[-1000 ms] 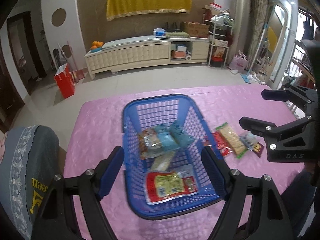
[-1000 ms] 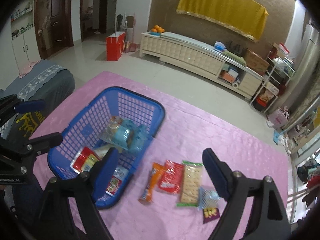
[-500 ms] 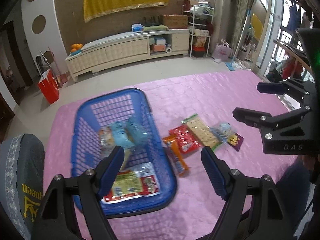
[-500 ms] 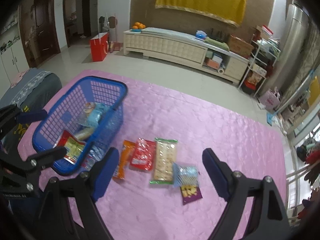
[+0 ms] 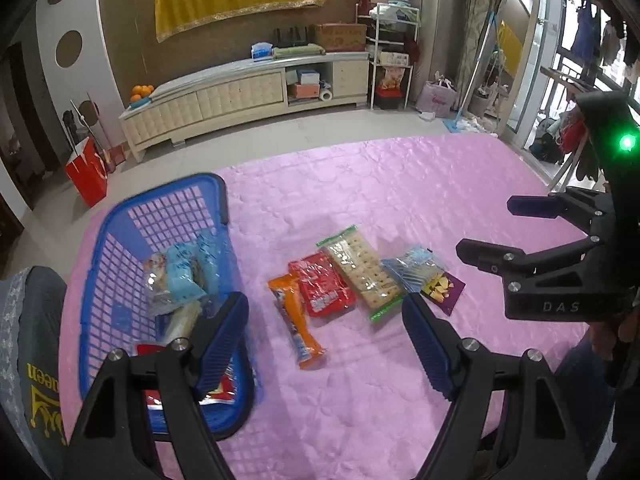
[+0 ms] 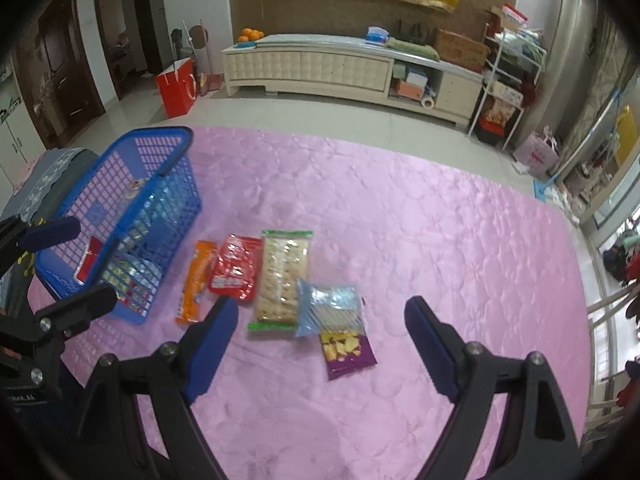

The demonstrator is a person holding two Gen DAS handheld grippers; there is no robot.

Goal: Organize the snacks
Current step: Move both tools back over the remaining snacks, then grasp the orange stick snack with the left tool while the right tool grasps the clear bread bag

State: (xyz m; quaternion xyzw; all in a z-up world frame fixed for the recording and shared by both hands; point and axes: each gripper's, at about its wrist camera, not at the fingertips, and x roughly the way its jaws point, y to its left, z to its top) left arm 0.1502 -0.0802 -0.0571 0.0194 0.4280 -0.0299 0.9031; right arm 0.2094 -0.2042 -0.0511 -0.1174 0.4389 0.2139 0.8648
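A blue plastic basket (image 5: 120,240) (image 6: 160,148) stands at the left of the pink table and holds several snack packets. To its right lie an orange packet (image 5: 298,320) (image 6: 196,280), a red packet (image 5: 322,288) (image 6: 236,268), a cracker pack (image 5: 360,272) (image 6: 282,276), a clear blue bag (image 5: 412,270) (image 6: 330,308) and a purple packet (image 5: 444,292) (image 6: 348,354). My left gripper (image 5: 324,304) (image 6: 94,258) hangs open above the orange and red packets, holding nothing. My right gripper (image 6: 320,304) (image 5: 486,226) hangs open above the blue bag and purple packet, holding nothing.
The pink quilted tablecloth (image 5: 400,184) is bare to the right of and behind the packets. A grey cushioned seat (image 5: 24,340) sits by the table's left edge. Beyond the far edge are tiled floor, a cream cabinet (image 5: 240,92) and a red bag (image 5: 86,176).
Both grippers have moved to the right and lower, from over the basket to over the row of packets on the table. Their jaws keep the same width. Nothing was picked up.
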